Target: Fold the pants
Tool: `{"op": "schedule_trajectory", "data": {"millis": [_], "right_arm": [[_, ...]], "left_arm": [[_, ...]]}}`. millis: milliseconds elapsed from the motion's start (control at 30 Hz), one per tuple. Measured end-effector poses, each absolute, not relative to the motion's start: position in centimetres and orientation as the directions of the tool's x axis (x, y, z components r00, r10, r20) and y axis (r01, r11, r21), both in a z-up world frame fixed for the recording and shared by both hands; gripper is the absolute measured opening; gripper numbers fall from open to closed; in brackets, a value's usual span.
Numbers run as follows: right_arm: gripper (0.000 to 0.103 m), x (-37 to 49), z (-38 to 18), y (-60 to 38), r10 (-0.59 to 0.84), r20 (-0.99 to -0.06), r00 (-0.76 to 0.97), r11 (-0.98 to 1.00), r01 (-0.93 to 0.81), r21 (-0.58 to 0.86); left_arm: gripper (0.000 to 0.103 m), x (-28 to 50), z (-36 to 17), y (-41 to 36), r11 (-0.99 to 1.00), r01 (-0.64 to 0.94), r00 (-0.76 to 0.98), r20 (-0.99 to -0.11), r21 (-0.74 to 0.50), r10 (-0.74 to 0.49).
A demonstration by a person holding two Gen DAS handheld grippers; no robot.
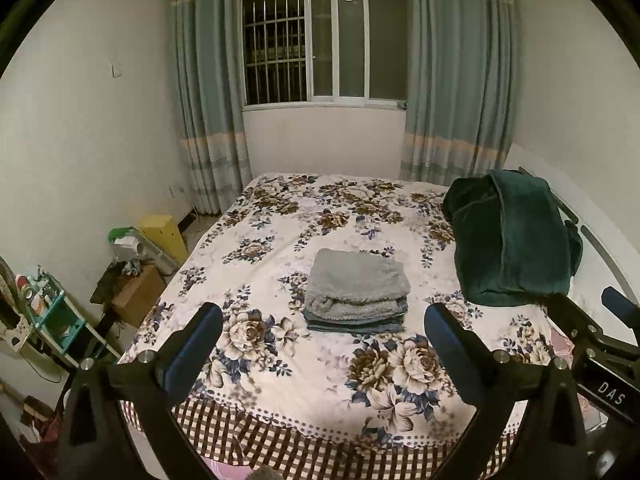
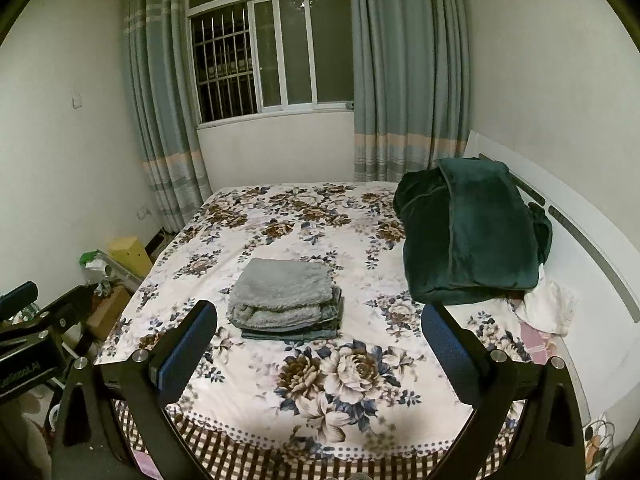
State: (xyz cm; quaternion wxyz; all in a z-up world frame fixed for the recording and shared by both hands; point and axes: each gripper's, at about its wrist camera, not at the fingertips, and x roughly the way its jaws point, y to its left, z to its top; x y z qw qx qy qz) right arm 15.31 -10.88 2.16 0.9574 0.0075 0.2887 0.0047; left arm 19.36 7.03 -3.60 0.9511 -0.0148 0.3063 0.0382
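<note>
The grey fleecy pants [image 1: 356, 292] lie folded in a compact stack in the middle of the flowered bedspread [image 1: 280, 364]; the right wrist view shows the same pants [image 2: 286, 300]. My left gripper [image 1: 323, 330] hangs above the near end of the bed, short of the stack, open wide with nothing between its blue pads. My right gripper [image 2: 319, 328] is beside it, also open and empty, the stack lying beyond its left finger. Part of the right gripper [image 1: 608, 320] shows at the right edge of the left wrist view, and part of the left gripper [image 2: 36, 320] at the left edge of the right wrist view.
A dark green blanket [image 1: 512, 240] is heaped at the bed's right side against the white headboard [image 2: 580, 248]. White cloth [image 2: 548, 308] lies below it. Left of the bed stand a cardboard box [image 1: 138, 296], a yellow box [image 1: 164, 232] and a teal shelf [image 1: 52, 312]. Curtains frame the window [image 1: 324, 44].
</note>
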Motion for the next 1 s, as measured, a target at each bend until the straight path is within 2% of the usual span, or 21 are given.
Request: {"op": "schedule_trajectory", "data": {"millis": [1000], "right_arm": [[0.103,13.6,1.7,-9.3,0.017,-0.566,0.824,1.0,-0.01,0.015]], "left_arm": [[0.103,18.1,-3.5,8.3,0.997,-0.078,0.809,-0.586,-0.016,0.054]]}}
